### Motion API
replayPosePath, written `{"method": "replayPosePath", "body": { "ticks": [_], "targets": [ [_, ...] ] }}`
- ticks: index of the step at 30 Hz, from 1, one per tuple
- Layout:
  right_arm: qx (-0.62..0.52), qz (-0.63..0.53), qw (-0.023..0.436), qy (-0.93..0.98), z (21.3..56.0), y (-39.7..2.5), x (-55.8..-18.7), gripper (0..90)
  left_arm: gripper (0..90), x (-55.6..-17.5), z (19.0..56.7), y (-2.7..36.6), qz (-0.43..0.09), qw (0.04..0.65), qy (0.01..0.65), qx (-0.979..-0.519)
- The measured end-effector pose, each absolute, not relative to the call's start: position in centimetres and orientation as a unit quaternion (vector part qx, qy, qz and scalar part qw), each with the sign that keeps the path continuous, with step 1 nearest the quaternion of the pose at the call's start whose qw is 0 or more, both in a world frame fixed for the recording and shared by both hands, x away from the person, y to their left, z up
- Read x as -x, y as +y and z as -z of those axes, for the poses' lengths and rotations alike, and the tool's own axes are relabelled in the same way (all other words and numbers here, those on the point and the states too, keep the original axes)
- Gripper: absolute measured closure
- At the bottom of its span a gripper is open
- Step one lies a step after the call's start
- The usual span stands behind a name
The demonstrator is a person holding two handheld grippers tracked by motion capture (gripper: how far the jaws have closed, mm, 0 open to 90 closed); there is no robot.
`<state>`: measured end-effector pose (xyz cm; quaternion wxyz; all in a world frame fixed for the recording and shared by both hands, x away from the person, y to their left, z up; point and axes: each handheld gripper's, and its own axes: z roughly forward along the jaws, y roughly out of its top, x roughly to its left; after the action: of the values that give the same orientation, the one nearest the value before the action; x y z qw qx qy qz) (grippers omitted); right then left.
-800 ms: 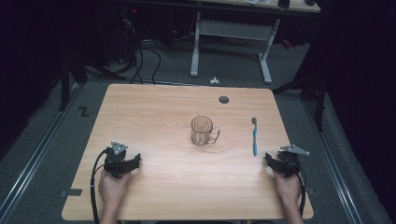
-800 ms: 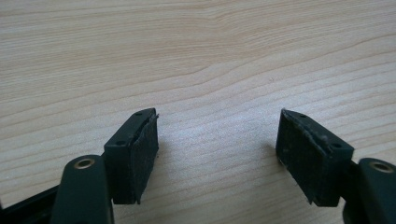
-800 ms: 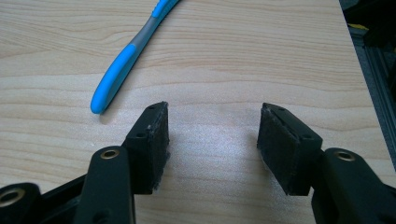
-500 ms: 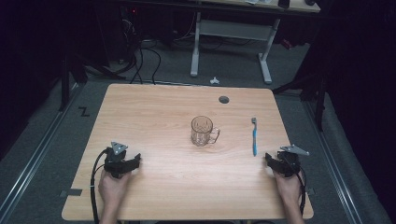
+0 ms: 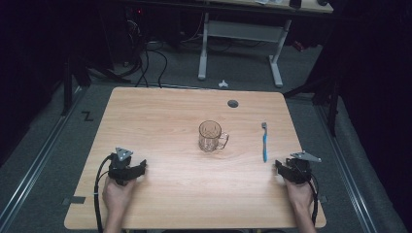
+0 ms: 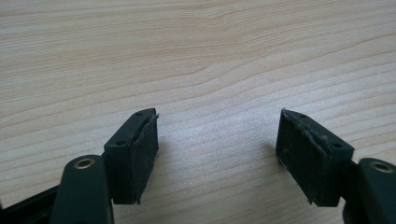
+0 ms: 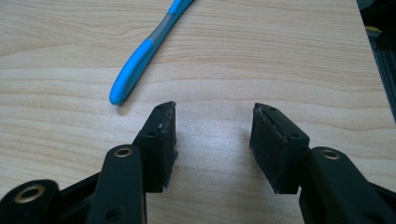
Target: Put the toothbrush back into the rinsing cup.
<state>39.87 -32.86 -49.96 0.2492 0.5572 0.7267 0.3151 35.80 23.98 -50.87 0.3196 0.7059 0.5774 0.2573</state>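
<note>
Both tools are seen resting low on the wooden tabletop (image 5: 160, 121), near its front edge. The left tool (image 5: 138, 167) is held at the front left corner region; in the left gripper view its jaws stand wide apart with only bare wood grain between them. The right tool (image 5: 279, 168) is held at the front right; in the right gripper view (image 7: 212, 135) its jaws are spread wide, nothing gripped.

A blue toothbrush (image 5: 264, 141) is noted lying flat on the tabletop just ahead of the right tool, handle end nearest the jaws, bristle end pointing away. In the right gripper view the handle tip (image 7: 122, 91) lies just beyond the left-hand jaw, not touching it.

A clear glass mug (image 5: 211, 136) stands upright near the tabletop centre, handle towards the toothbrush, well apart from both tools.
</note>
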Motion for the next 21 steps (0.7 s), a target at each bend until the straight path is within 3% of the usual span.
{"method": "replayPosePath", "body": {
  "ticks": [21],
  "targets": [
    [-0.527,-0.351,0.248,0.733,48.8,-31.7,-37.7,55.6,30.1,-35.8,50.9,24.0,-0.257,0.320,0.577,-0.706]
  ]
}}
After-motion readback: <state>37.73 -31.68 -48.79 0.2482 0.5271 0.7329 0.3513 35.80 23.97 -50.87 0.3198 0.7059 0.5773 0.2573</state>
